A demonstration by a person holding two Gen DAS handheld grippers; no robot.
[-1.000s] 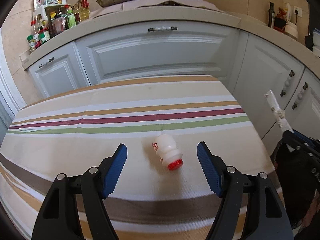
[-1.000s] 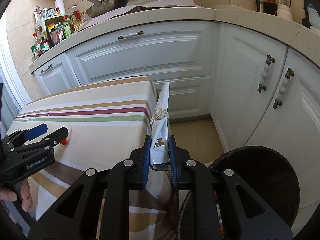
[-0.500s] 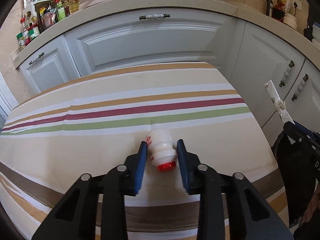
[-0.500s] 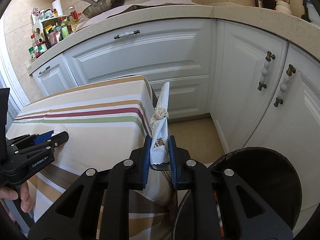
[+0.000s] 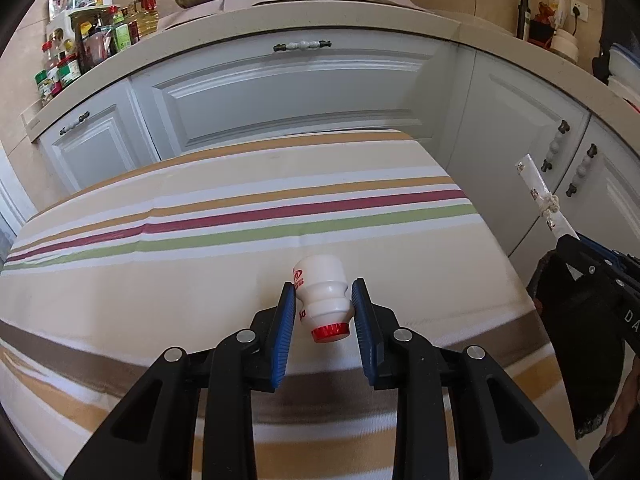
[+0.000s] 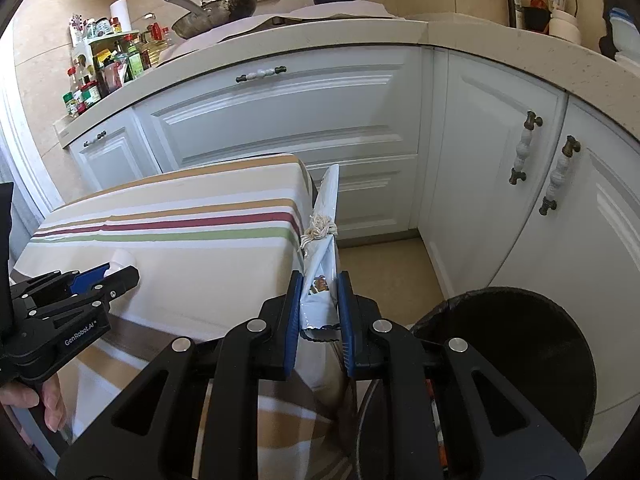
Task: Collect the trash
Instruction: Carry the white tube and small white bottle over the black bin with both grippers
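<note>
Worktop [image 5: 168,292]: covered by a striped cloth. Black bin [image 6: 516,344]: on the floor beside it, under the right gripper [image 6: 319,300], whose fingers clamp a white snack wrapper [image 6: 322,240] tied with string. Left gripper [image 5: 323,308]: fingers pinching a small white red-capped drink bottle [image 5: 322,300] at the worktop's near edge.
</note>
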